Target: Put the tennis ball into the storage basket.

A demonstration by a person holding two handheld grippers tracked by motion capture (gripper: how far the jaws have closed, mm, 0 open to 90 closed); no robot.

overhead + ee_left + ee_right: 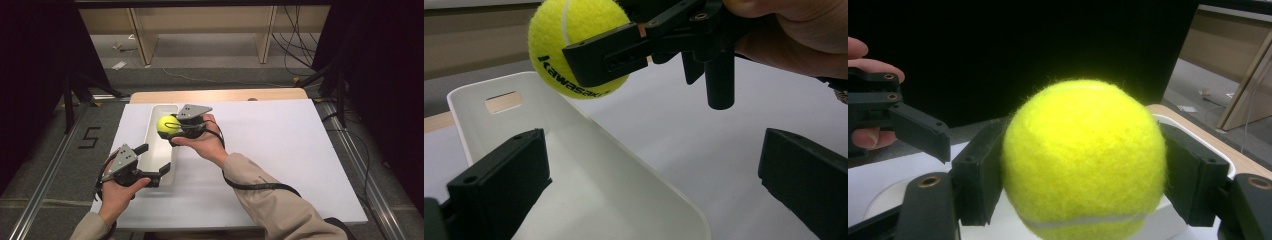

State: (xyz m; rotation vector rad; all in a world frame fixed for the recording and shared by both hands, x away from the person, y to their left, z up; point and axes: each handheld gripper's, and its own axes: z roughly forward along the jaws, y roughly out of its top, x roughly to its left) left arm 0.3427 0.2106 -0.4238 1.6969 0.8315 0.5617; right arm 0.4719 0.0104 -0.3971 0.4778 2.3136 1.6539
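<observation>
A yellow tennis ball (pixel 166 124) hangs over the far half of a long white tray (pixel 150 131), above its rim. My right gripper (pixel 172 128) is shut on it, and in the right gripper view both black jaws press the sides of the ball (pixel 1083 160). My left gripper (pixel 156 158) stands open at the tray's near end, its jaws astride the tray's right wall (pixel 634 165) and gripping nothing. From the left gripper view the ball (pixel 569 40) shows above the tray, clamped by the right gripper (pixel 619 52).
The tray lies on a white board (pixel 280 150) over a wooden table (pixel 220 95). To the right of the tray the board is bare. Metal rails (pixel 45 175) flank the table. Wooden shelving (pixel 200 30) and cables stand beyond.
</observation>
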